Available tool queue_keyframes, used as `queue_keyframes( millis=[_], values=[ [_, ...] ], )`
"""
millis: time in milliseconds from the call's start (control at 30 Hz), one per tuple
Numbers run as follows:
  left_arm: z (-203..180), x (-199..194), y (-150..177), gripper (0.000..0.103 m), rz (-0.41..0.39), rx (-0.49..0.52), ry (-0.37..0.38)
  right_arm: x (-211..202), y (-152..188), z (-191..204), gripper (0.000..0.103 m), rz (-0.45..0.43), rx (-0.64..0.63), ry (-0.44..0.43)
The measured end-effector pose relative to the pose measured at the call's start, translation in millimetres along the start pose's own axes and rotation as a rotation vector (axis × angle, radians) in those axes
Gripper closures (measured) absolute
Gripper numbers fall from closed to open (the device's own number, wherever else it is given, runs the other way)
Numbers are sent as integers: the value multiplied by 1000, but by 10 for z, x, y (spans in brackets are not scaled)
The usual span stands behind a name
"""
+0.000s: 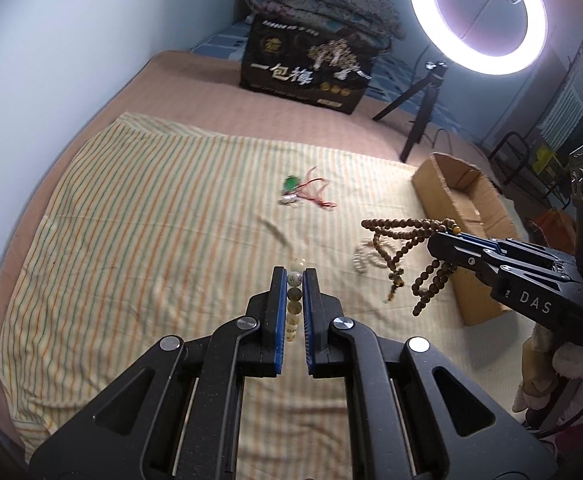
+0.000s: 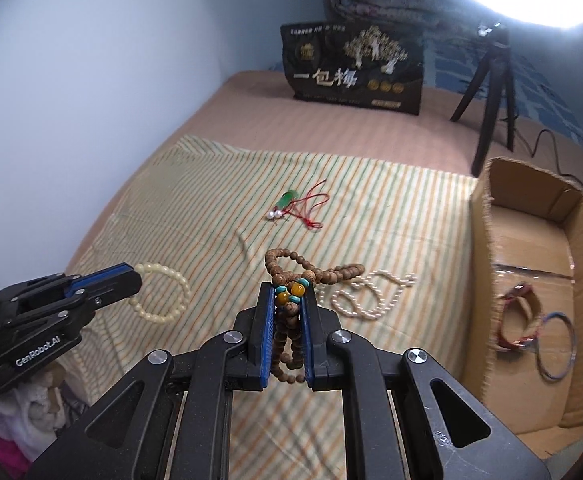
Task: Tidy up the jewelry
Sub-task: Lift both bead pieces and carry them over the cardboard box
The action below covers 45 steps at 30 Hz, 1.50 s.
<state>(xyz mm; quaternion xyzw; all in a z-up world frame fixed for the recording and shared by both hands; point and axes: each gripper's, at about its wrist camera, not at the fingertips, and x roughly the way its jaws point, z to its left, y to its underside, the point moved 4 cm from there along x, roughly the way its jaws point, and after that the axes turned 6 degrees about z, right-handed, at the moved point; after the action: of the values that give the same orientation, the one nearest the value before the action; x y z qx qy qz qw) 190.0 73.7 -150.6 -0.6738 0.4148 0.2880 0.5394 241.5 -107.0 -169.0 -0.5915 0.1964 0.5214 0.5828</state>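
Above the striped bed sheet (image 2: 195, 200), both tongs carry beads.
Left tongs (image 1: 296, 276), marked "GenRobot.AI", clamp a cream bead bracelet (image 2: 167, 296); right tongs (image 2: 287, 294), marked "DAS", pinch a brown wooden bead mala (image 1: 403, 240) clear of the sheet. A pearl necklace (image 2: 371, 292) lies beside the cardboard box (image 2: 479, 248); a black box (image 1: 303, 68) reads "一包梅".

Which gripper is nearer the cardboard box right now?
Right. The right gripper, shut on the brown bead mala, is beside the cardboard box; the left gripper, holding the cream bead bracelet, is farther off across the striped cloth.
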Motion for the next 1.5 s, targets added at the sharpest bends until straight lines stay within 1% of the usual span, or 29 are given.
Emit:
queue_keyframes(
  millis=[233, 467, 633, 800, 1000, 1200, 1500],
  values=[
    [-404, -148, -17, 97, -24, 31, 45, -461, 105, -203, 92, -61, 8, -6],
    [-837, -194, -57, 97, -32, 63, 102, -923, 222, -485, 92, -126, 33, 2],
    [-1131, -179, -80, 97, -31, 89, 138, -1141, 306, -713, 92, -158, 52, 20],
    [-1380, -144, -128, 97, -34, 115, 158, -1324, 393, -963, 92, -187, 74, 51],
    [-1659, -112, -238, 97, -54, 135, 179, -1471, 506, -1227, 92, -212, 113, 73],
    [-1920, -18, -378, 97, -73, 162, 180, -1574, 571, -1408, 92, -223, 132, 87],
    [-2174, 326, -555, 97, -61, 192, 157, -1527, 610, -1650, 92, -221, 163, 91]
  ],
)
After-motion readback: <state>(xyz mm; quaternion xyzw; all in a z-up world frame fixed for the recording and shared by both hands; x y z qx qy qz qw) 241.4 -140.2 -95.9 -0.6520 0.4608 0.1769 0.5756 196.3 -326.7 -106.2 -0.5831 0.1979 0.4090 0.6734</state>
